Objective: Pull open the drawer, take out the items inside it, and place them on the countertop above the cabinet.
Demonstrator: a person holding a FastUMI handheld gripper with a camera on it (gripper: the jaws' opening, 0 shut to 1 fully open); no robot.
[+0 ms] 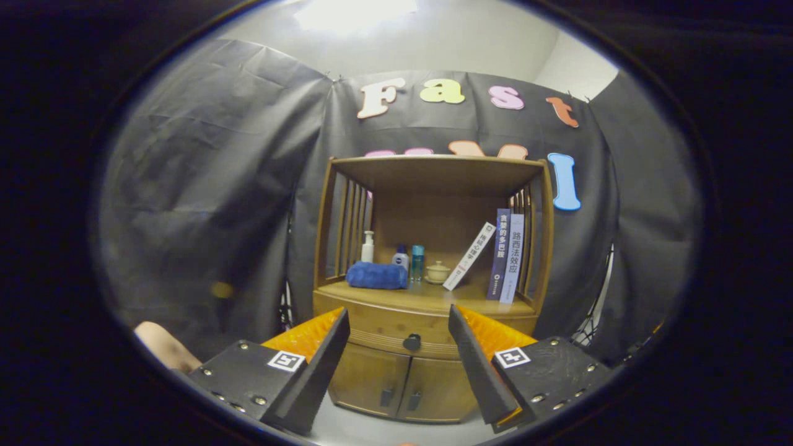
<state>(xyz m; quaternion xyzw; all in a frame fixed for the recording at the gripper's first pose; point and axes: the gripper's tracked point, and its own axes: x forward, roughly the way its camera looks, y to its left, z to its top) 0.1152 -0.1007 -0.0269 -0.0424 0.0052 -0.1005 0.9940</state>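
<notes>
Drawer (pixel 412 337): closed, centre of frame, dark knob (pixel 412 342) at its middle, framed between the claw's fingers and beyond them. Claw (pixel 399 365): fingers apart, gripping nothing. Cabinet (pixel 427 291): wooden, slatted sides, two lower doors (pixel 403 387) under the drawer. Bench (pixel 427 296) above the drawer carries: blue towel (pixel 376 275), pump bottle (pixel 368 246), two small bottles (pixel 409 260), lidded cup (pixel 438 272), one leaning book (pixel 469 256), two upright books (pixel 507 255). Lower left: part of a person's hand (pixel 164 348)
</notes>
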